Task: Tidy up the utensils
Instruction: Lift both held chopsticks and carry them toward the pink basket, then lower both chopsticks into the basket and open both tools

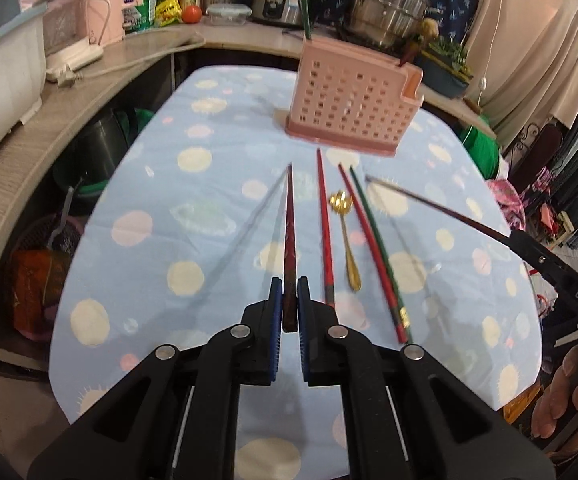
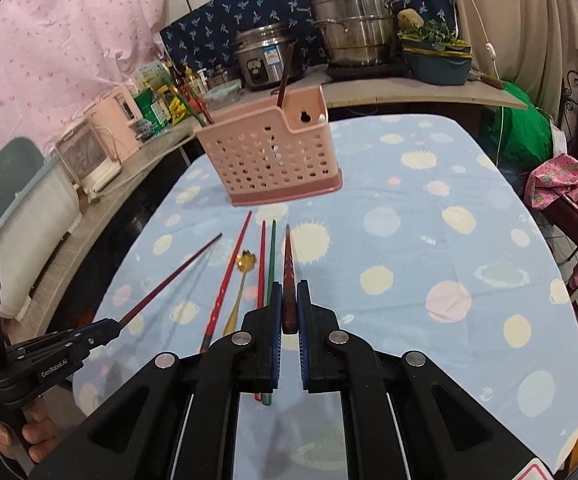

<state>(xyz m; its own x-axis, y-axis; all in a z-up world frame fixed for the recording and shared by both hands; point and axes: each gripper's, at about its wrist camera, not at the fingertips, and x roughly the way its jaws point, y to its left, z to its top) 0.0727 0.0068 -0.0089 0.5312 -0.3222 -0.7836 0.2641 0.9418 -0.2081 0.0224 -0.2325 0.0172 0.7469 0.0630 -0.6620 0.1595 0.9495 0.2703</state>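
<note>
1. Between the blue pads of the left gripper [image 1: 290,304] a dark red chopstick [image 1: 289,240] is clamped near its thick end, its long axis running straight ahead along the fingers, tip forward.
2. The right gripper [image 2: 289,308] likewise pinches a second dark chopstick [image 2: 289,264], tip ahead (both sticks appear clear of the cloth).
3. Beyond both tips stands the pink holder [image 1: 353,100], upright at the far end of the table [image 1: 149,240], ahead and slightly right of the left gripper, ahead and slightly left of the right one.
4. Neither hand looks clearly nearer.
5. On the cloth between grippers and holder lie a red stick [image 1: 325,232], a gold spoon [image 1: 347,236] and a red-and-green pair [image 1: 373,248], all pointing roughly toward the holder.
6. My guess: each stick must tip toward vertical before it drops in.
</note>
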